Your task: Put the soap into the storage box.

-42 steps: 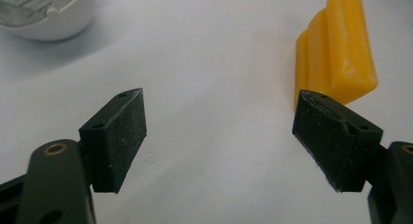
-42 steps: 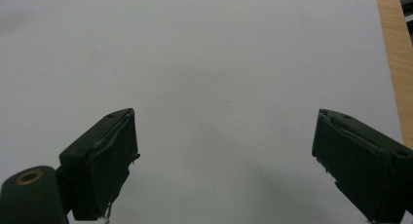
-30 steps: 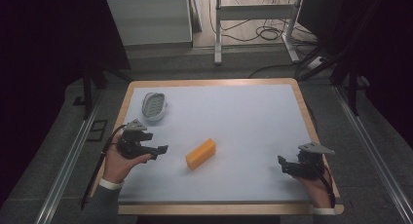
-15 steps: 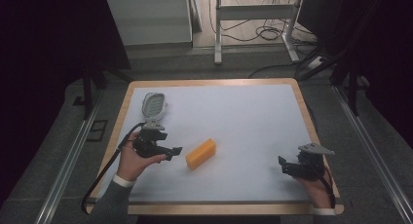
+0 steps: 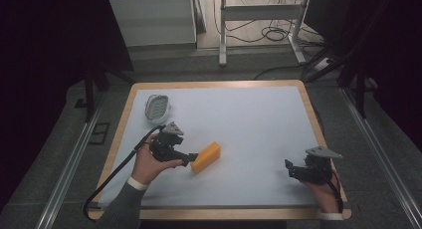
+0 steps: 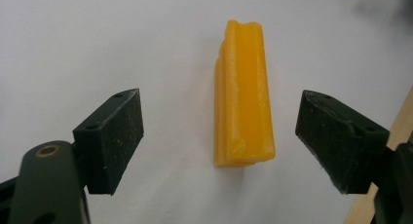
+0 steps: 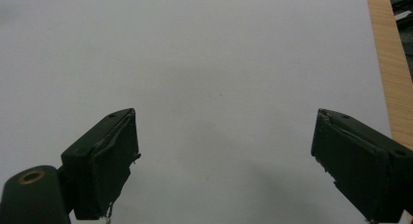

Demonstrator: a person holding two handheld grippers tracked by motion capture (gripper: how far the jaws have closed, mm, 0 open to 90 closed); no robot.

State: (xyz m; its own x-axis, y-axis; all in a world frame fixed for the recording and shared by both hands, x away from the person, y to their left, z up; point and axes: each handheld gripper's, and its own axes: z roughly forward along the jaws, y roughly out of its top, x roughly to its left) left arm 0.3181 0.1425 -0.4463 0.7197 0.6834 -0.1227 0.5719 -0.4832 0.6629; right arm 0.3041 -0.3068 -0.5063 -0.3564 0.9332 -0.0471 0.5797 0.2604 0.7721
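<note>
A yellow bar (image 5: 205, 157) lies flat on the white table top (image 5: 249, 119), left of centre. My left gripper (image 5: 190, 160) sits just to its left, jaws open, tips almost at the bar's near end. In the left gripper view the yellow bar (image 6: 243, 95) stretches away between the two black pads (image 6: 117, 136), untouched, with the left gripper (image 6: 221, 121) spread wide around its near end. My right gripper (image 5: 289, 169) rests near the front right corner, held by a hand. In its own view the right gripper (image 7: 224, 136) stands open over bare white surface.
A pale oval ribbed dish (image 5: 157, 108) stands at the back left of the table. The wooden rim (image 5: 318, 134) frames the white top, and the wooden edge (image 7: 384, 48) runs along the right. A black cable (image 5: 114, 174) trails off the front left.
My left gripper has moved to the right, from near the dish up to the yellow bar, which now lies between its open jaws. The right gripper has stayed put.
</note>
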